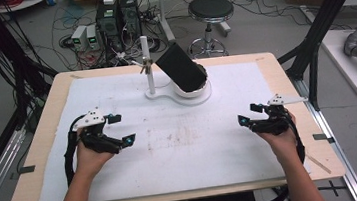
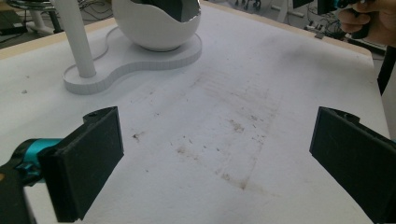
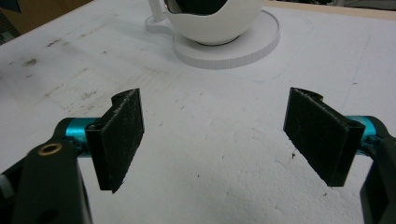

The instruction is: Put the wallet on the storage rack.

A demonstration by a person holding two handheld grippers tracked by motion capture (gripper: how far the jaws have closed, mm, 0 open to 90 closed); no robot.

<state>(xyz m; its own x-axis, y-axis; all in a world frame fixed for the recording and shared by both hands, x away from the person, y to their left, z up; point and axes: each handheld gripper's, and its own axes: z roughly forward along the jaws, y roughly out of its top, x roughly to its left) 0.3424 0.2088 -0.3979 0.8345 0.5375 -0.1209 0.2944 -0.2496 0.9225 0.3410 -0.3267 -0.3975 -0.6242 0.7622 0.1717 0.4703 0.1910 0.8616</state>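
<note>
Left of frame: your left gripper (image 1: 119,129) jaws wide apart, holding nothing, over white mat (image 1: 116,97). Upper centre: black box (image 1: 180,66) tilted in white bowl stand (image 1: 193,93), untouched. Right: your right gripper (image 1: 248,114) likewise spread, empty. Judged: nothing begun, all work left.

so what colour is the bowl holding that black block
White bowl, on a white base; clearest in the right gripper view.

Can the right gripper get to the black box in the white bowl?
Probably yes. The right gripper is open, and bare white mat lies between it and the black box tilted in the white bowl.
</note>
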